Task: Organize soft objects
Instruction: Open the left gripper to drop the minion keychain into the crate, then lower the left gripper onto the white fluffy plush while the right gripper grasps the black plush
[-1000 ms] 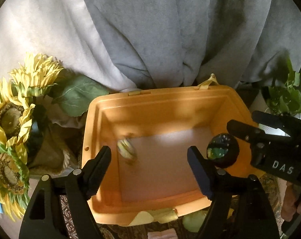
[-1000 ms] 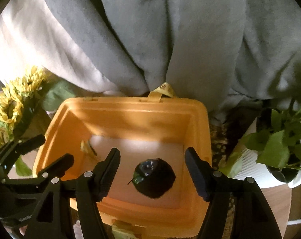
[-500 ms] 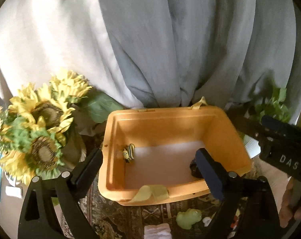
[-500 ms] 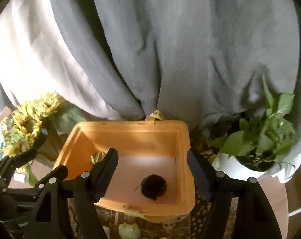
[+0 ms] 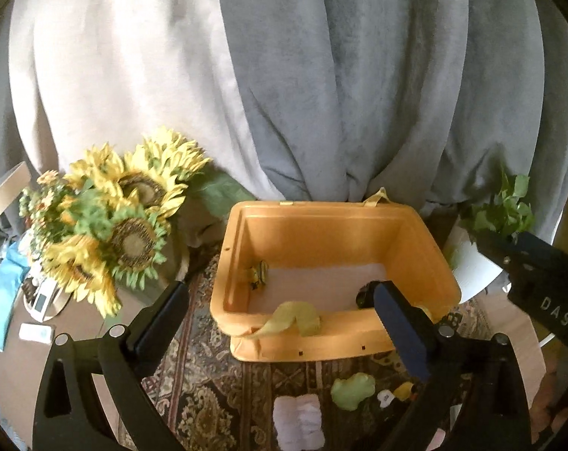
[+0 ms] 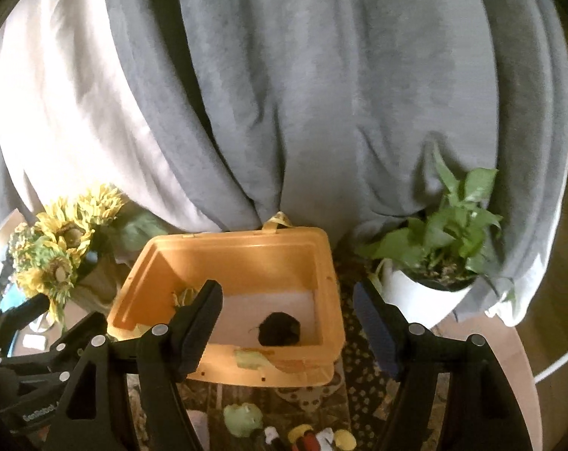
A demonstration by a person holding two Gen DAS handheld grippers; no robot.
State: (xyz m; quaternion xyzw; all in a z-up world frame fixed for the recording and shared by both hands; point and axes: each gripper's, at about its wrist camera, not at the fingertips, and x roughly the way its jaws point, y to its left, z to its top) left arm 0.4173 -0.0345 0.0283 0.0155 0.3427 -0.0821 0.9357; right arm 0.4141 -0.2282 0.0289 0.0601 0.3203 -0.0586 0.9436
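An orange bin [image 5: 415, 240] [image 6: 323, 263] stands on the patterned cloth. Inside lie a dark round soft toy [image 6: 278, 332] [image 5: 363, 296] at the right and a small yellow striped toy [image 5: 259, 272] [image 6: 184, 297] at the left. A pale green strip [image 5: 295, 315] drapes over the bin's front rim. My left gripper [image 5: 280, 323] and right gripper [image 6: 287, 323] are both open and empty, held back and above the bin's front. A green soft toy [image 5: 351, 389] [image 6: 242, 419], a white cloth [image 5: 299, 419] and small toys [image 6: 314, 438] lie in front of the bin.
Artificial sunflowers [image 5: 122, 225] [image 6: 54, 251] stand left of the bin. A potted green plant in a white pot [image 6: 434, 263] [image 5: 498, 214] stands to the right. Grey and white draped fabric [image 5: 321, 75] hangs behind. Clutter [image 5: 35, 300] sits at far left.
The dark toy, which was falling just below my open right gripper, now lies in the bin. Both grippers have pulled back and up from the bin, staying open.
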